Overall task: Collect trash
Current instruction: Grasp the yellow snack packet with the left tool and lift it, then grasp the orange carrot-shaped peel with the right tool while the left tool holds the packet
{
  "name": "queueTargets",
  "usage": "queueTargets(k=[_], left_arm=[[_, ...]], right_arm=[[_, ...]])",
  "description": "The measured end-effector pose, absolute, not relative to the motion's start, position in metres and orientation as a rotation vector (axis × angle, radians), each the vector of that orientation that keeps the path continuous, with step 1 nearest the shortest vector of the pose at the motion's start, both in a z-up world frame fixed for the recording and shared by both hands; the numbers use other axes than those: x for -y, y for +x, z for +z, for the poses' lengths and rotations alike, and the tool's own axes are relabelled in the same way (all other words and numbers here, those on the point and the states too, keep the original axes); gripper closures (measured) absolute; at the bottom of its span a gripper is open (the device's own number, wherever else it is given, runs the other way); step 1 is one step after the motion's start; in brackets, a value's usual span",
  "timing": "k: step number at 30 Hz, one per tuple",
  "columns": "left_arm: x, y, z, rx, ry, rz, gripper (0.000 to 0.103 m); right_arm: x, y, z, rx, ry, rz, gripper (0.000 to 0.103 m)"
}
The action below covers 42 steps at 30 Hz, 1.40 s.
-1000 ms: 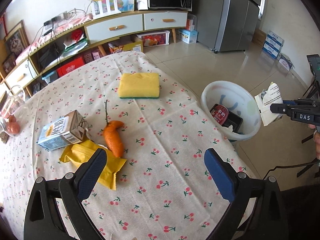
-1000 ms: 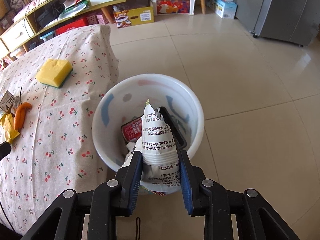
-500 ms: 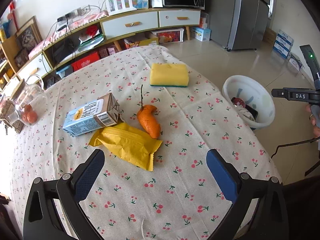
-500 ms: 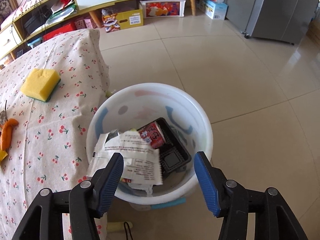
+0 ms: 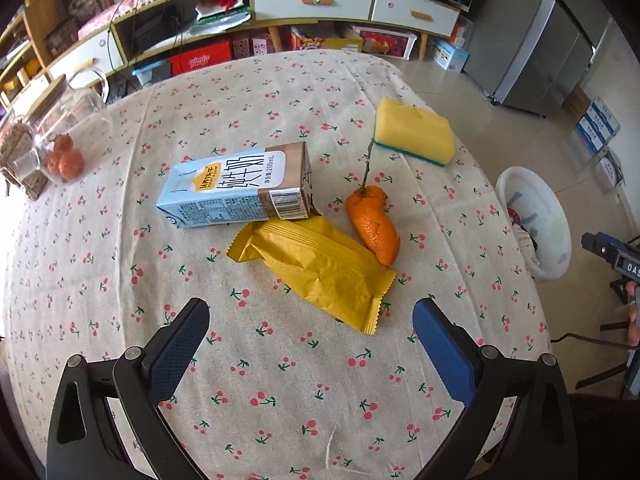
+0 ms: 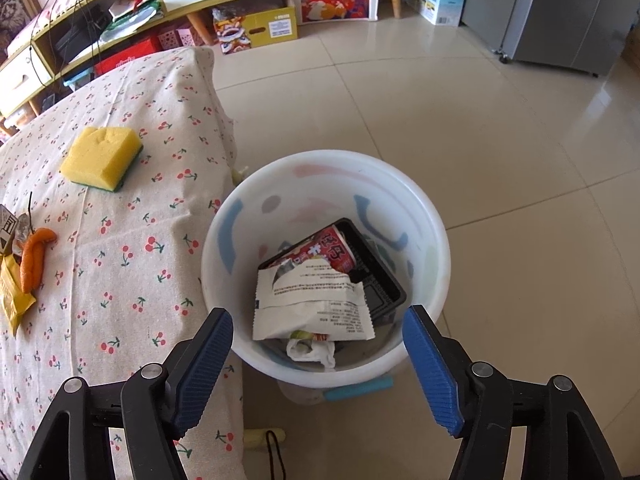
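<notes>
My left gripper point(image 5: 310, 322) is open and empty above the table, just short of a yellow wrapper point(image 5: 316, 268). Behind the wrapper lie a blue milk carton point(image 5: 236, 190) on its side and an orange peel point(image 5: 374, 228) with a stem. My right gripper point(image 6: 318, 336) is open and empty above the near rim of the white bin point(image 6: 432, 216) on the floor. In the bin lie a white wrapper point(image 6: 316, 304), a red can point(image 6: 332, 250) and a black tray point(image 6: 380, 292). The bin also shows in the left wrist view point(image 5: 558, 216).
A yellow sponge point(image 5: 414, 130) lies at the table's far right side. A glass jar point(image 5: 52, 136) with oranges stands at the far left. The table's cloth-covered edge point(image 6: 224, 128) is right next to the bin. Shelves and a fridge point(image 6: 568, 12) stand behind.
My right gripper opened and let go of the white wrapper, which dropped into the bin. My left gripper moved closer to the yellow wrapper and carton, still open.
</notes>
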State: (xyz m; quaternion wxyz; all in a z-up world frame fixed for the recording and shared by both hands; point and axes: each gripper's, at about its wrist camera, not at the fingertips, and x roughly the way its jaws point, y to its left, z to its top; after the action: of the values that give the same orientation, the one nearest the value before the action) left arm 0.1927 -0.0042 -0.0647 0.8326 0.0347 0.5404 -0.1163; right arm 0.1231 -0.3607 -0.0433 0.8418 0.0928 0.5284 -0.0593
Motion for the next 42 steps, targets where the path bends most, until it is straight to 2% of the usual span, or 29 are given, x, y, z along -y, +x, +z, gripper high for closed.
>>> queueTargets(k=[7, 12, 16, 18, 20, 22, 24, 28, 42], left_arm=[[-0.002, 0.221, -0.094, -1.220, -0.064, -0.164, 0.001], [0.008, 0.233, -0.103, -1.189, -0.093, -0.132, 0.012], [0.015, 0.241, -0.118, -1.225, -0.088, -0.107, 0.031], [0.017, 0.241, -0.121, -1.217, -0.067, -0.083, 0.036], [0.020, 0.240, -0.120, -1.208, -0.041, -0.088, 0.050], [0.017, 0.238, -0.117, -1.202, -0.042, -0.107, 0.069], [0.011, 0.235, -0.115, -1.207, -0.070, -0.131, 0.077], [-0.004, 0.222, -0.103, -1.189, -0.114, -0.160, 0.080], [-0.063, 0.174, -0.056, -1.068, -0.090, -0.149, 0.080]], right_arm=[[0.350, 0.126, -0.040, -1.124, 0.195, -0.094, 0.028], [0.340, 0.131, -0.039, -1.124, 0.186, -0.068, 0.028], [0.331, 0.135, -0.041, -1.129, 0.171, -0.049, 0.028], [0.328, 0.137, -0.042, -1.132, 0.166, -0.041, 0.028], [0.325, 0.138, -0.043, -1.135, 0.161, -0.037, 0.028], [0.321, 0.140, -0.043, -1.135, 0.158, -0.030, 0.028], [0.316, 0.141, -0.042, -1.133, 0.155, -0.023, 0.028], [0.304, 0.146, -0.039, -1.124, 0.151, 0.005, 0.028], [0.208, 0.171, -0.030, -1.082, 0.125, 0.192, 0.028]])
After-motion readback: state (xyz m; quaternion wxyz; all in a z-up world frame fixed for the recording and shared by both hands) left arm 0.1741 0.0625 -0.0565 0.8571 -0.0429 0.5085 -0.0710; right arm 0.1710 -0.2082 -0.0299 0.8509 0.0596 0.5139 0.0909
